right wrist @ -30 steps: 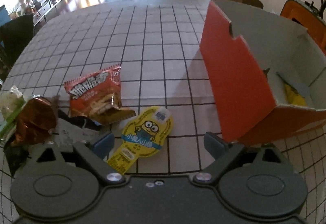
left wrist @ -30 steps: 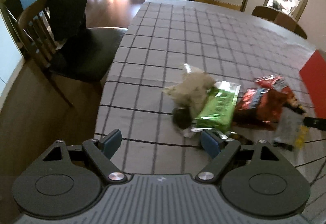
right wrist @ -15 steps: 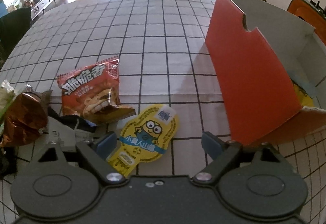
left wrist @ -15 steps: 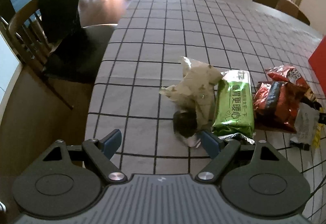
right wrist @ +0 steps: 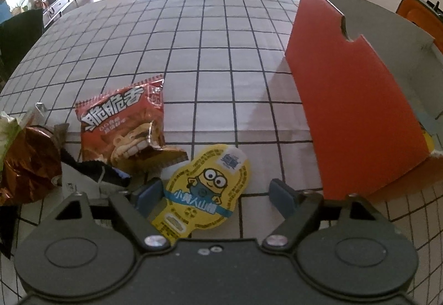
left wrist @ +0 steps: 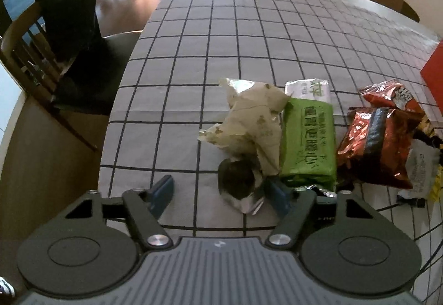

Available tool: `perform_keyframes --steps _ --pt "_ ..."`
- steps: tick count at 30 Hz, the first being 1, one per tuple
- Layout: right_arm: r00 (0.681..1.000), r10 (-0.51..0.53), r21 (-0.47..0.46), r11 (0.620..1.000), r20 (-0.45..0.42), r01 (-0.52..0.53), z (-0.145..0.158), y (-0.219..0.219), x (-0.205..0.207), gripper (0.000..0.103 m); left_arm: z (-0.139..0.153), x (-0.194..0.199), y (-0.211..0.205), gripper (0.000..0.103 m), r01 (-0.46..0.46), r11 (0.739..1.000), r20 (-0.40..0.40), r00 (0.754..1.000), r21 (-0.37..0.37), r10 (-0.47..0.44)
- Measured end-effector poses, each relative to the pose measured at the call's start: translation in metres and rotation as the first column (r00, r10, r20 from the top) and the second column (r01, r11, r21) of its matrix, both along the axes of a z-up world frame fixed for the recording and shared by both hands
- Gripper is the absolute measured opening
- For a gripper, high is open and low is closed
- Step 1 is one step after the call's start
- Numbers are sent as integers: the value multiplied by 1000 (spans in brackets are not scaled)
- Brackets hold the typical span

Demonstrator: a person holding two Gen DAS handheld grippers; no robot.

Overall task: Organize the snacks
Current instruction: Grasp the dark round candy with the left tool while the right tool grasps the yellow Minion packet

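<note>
Our left gripper is closing around the near end of a crumpled cream packet, whose dark, foil-edged end lies between the blue pads. The right pad is at or against its edge, we cannot tell which; the left pad stands clear of it. Nothing is gripped. Just right of the packet lies a green pack, then a dark red foil bag and a red bag behind it, all on the gridded tablecloth.

Our right gripper is also closing, still fairly wide, over a flat yellow snack with a cartoon figure. The snack lies between the pads; the left pad is at its edge, the right pad apart from it. It is not held. Beyond it sits a red bag, touching it at the corner, with the foil bag further left. To the right stands an open red box with something yellow inside.
</note>
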State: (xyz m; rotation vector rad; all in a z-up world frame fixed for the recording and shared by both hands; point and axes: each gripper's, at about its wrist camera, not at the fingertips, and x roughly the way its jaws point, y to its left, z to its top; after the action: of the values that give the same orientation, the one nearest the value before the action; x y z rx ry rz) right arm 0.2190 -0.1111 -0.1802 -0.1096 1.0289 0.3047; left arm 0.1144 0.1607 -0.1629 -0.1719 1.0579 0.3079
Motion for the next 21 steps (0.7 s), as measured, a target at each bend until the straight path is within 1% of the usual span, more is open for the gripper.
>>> perform_keyframes --steps 2,3,4,5,6,7,11,15,21 --pt "1000 1 5 1000 7 -1 0 0 0 77 1 0 -3 58 10 1000 5 1000 3 -10" --pt "1000 0 7 1000 11 0 0 0 0 74 2 0 -4 55 16 1000 8 1000 7 -16" --pt "1000 -2 9 1000 16 2 0 -1 -1 73 3 -1 -7 49 22 1000 11 1000 9 -22" --pt "1000 -3 12 1000 19 2 1 -1 -1 69 4 -1 -9 43 29 1000 15 999 12 -29" --pt "1000 -1 13 1000 24 1 1 -2 -1 63 6 -2 -11 40 35 999 18 999 14 -35" --pt "1000 2 15 1000 30 -2 2 -3 -2 62 6 -2 -12 35 38 999 20 999 14 -38" --pt "999 14 21 1000 45 -15 2 -6 -5 51 10 -4 -14 33 30 999 22 999 12 -30" --pt "999 25 36 999 39 -26 3 -10 -7 51 11 -9 -11 32 17 1000 24 1000 -5 -17" --pt "998 27 60 998 57 -30 6 -18 -14 51 11 -20 -2 32 -18 999 26 999 -42 19"
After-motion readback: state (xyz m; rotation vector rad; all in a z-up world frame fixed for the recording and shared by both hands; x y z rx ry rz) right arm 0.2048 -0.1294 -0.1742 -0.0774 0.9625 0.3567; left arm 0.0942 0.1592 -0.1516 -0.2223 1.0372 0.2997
